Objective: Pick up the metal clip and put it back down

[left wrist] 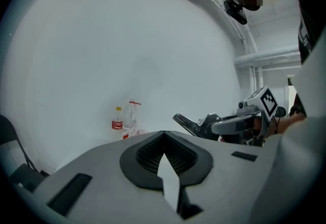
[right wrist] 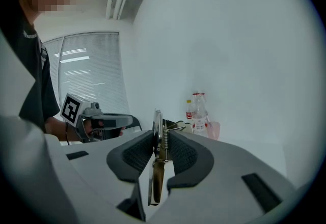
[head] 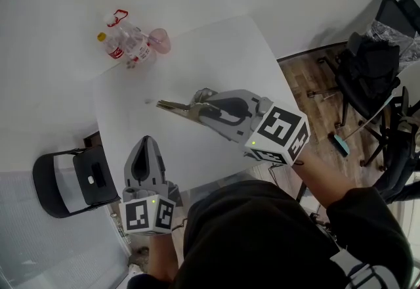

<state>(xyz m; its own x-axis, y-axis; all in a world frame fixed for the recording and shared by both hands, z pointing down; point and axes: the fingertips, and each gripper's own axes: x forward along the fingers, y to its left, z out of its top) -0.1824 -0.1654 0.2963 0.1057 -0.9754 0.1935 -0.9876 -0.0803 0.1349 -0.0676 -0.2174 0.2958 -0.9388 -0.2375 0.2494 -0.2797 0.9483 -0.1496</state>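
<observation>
The metal clip (head: pixel 173 107) is a slim silver spring clamp, held over the middle of the white table (head: pixel 216 51). My right gripper (head: pixel 200 109) is shut on its handle end, and its nose points left. In the right gripper view the clip (right wrist: pixel 159 159) stands on edge between the ribbed pads, spring showing. The left gripper view shows the clip (left wrist: pixel 186 122) sticking out of the right gripper (left wrist: pixel 229 125). My left gripper (head: pixel 146 147) hovers at the table's near edge, shut and holding nothing, below and left of the clip.
Two plastic bottles (head: pixel 126 44) and a pink cup (head: pixel 161 40) stand at the table's far left corner. A black chair (head: pixel 72 182) sits left of the table on the floor. An office chair with dark clothes (head: pixel 371 77) stands at the right.
</observation>
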